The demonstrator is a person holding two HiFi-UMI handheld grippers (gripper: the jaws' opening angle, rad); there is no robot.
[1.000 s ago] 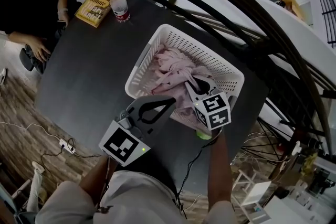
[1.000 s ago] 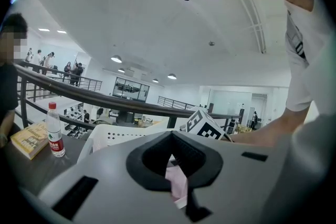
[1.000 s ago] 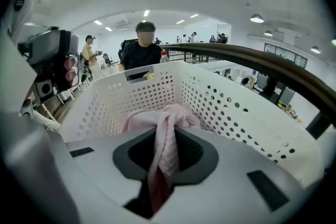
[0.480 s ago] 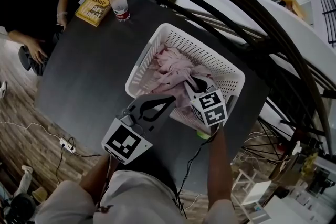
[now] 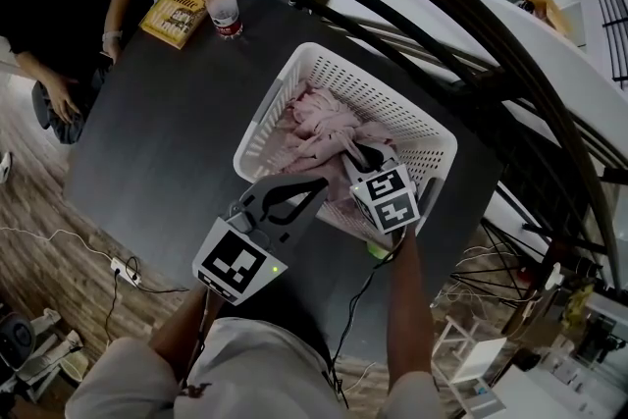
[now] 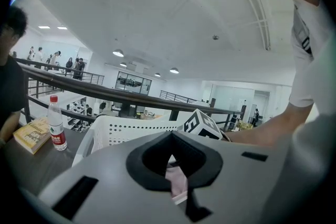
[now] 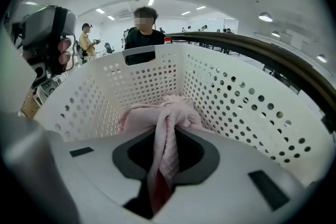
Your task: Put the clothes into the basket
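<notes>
While the right gripper's [image 5: 361,155] near-closed jaws pinch the pink garment [image 7: 167,139] inside the centre-frame basket [image 5: 263,118] and the left gripper's [image 5: 319,187] jaws meet, any fold left over its lower rim could slide out on release.

Left gripper [image 5: 320,185]: held close to level, jaws meeting at the tips. Right gripper [image 5: 359,153]: pitched steeply down, jaws nearly together, clamped on a strand of pink cloth [image 7: 166,147]. Both forearms bare; right forearm [image 5: 407,309] reaches further forward than left forearm [image 5: 180,337]
</notes>
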